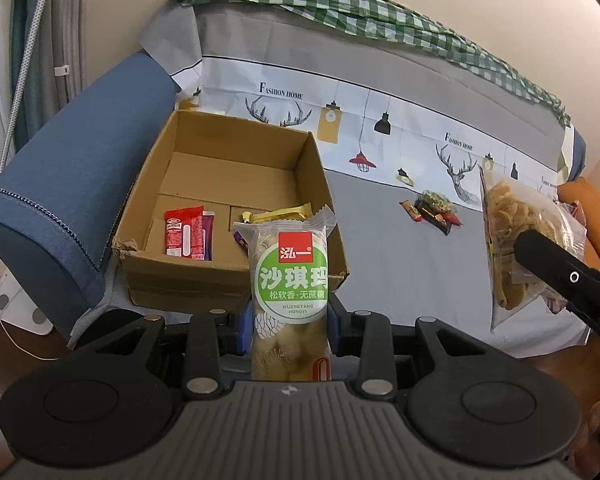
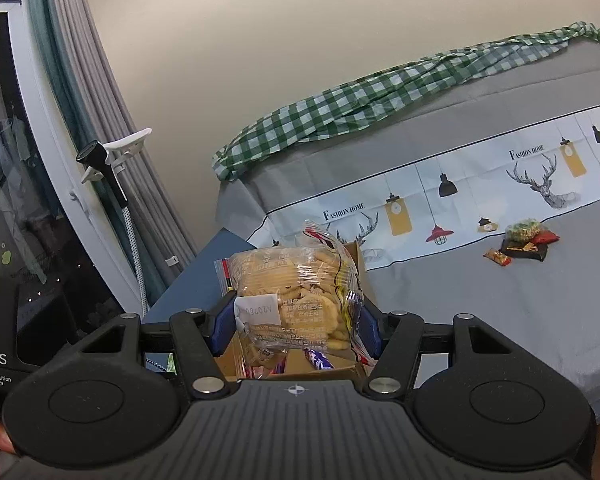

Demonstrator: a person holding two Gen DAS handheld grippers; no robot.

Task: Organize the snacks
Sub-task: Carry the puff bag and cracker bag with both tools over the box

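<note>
My left gripper (image 1: pixel 289 320) is shut on a clear snack pack with a green and red label (image 1: pixel 290 292), held upright in front of the open cardboard box (image 1: pixel 188 280) on the sofa. Inside the box lie red sachets (image 1: pixel 184 232) and a yellow wrapper (image 1: pixel 278 213). My right gripper (image 2: pixel 296 326) is shut on a clear bag of biscuits (image 2: pixel 296 292), raised over the near edge of the box (image 2: pixel 352 256). That biscuit bag (image 1: pixel 516 232) and the right gripper's black body (image 1: pixel 560 272) show at the right of the left wrist view.
A small pile of loose snacks (image 1: pixel 434 208) (image 2: pixel 520 242) lies on the grey printed sofa cover (image 1: pixel 400 260). The blue armrest (image 1: pixel 76 184) stands left of the box. A green checked cloth (image 1: pixel 340 0) drapes the sofa back. An orange cushion (image 1: pixel 588 208) is far right.
</note>
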